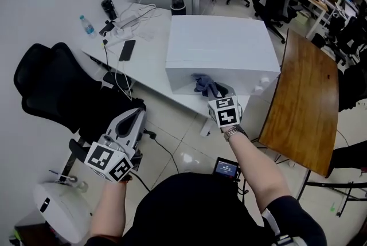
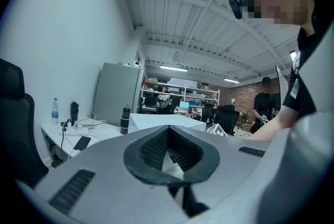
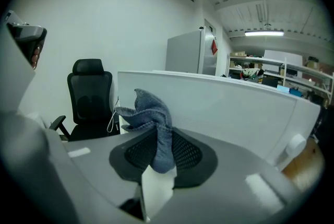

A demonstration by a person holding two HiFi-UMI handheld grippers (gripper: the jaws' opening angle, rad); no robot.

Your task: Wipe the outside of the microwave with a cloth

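My right tool [image 1: 215, 92] is pinching the cloth [image 1: 205, 85]: its jaws stand partly apart with the blue-grey fabric bunched between the pads, and a crumpled tuft sticks up past the tips. In the head view the cloth sits low on the near face of the microwave [image 1: 218, 47], toward the middle of that face. I cannot tell whether the fabric presses on the panel or only hangs just in front of it. The right gripper view shows the white wall of the microwave close behind the cloth, running off to the right.

The microwave stands on the white counter [image 1: 150, 70], at its near right end. Further back on the counter lie a phone [image 1: 127, 50], a tangle of white cables, a bottle [image 1: 86, 25] and a dark flask [image 1: 178, 1].

My left tool [image 1: 137, 114] is held low on my left, well apart from the microwave, over the floor just beside the black chair [image 1: 49, 87]. Its jaws are pressed together with nothing between them.
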